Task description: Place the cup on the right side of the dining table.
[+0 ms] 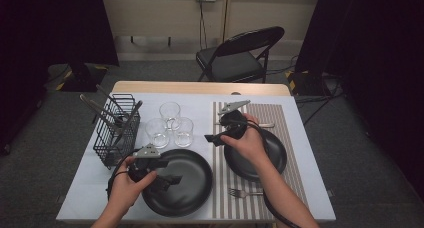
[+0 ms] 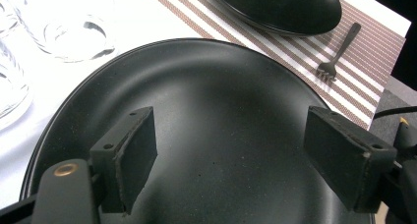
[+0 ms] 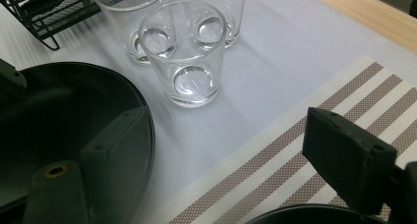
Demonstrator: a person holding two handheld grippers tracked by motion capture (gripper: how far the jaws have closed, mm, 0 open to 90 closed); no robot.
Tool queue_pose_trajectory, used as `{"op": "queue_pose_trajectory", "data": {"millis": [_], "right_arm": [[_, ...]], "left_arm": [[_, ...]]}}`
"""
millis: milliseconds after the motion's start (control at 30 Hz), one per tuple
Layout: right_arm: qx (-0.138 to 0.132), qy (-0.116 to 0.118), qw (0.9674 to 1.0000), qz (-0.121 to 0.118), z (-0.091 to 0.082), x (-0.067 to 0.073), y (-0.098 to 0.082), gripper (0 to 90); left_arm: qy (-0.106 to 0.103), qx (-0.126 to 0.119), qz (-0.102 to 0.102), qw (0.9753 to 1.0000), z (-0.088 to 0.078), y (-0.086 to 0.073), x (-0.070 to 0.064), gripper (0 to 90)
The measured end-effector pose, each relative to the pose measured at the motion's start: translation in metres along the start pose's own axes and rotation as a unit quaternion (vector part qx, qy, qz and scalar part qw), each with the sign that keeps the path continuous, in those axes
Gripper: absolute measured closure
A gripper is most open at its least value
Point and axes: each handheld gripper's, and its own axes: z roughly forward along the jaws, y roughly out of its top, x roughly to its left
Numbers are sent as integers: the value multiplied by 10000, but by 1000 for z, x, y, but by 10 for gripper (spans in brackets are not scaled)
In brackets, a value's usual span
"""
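Observation:
My left gripper [image 1: 169, 181] hangs open over the near-left part of a large black plate [image 1: 192, 188]. In the left gripper view its jaws stand wide apart just above the plate [image 2: 221, 86], with nothing between them. My right gripper [image 1: 212, 138] is open too and holds nothing. It sits low over the left edge of the striped placemat [image 1: 280, 113] and points toward three clear glasses [image 1: 170, 110]. In the right gripper view the nearest glass [image 3: 189, 52] stands upright ahead of the open gripper [image 3: 226, 135]. A smaller black plate [image 1: 275, 148] lies on the placemat under the right hand.
A black wire basket [image 1: 117, 130] with several utensils stands at the left. A fork [image 1: 242, 192] lies on the placemat's near edge, and another utensil [image 1: 267, 124] lies beyond the right hand. A folding chair [image 1: 240, 55] stands behind the table.

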Motion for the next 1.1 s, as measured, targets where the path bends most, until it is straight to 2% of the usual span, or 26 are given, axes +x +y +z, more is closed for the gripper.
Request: {"op": "queue_pose_trajectory", "data": {"millis": [133,500,1000,1100], "right_arm": [[3,-16,10000,6,2,0,4,174],[58,-41,10000,-19,10,1,14,177],[84,6,10000,41,23,-2,29,179],[97,-6,9999,28,25,-2,31,179]], "left_arm": [[-6,9,-53,10000,1,-1,1,202],[-32,23,53,10000,1,0,-1,202],[-47,-32,-39,10000,-1,-1,-2,202],[-48,-35,15,10000,-1,0,-1,202]]}}
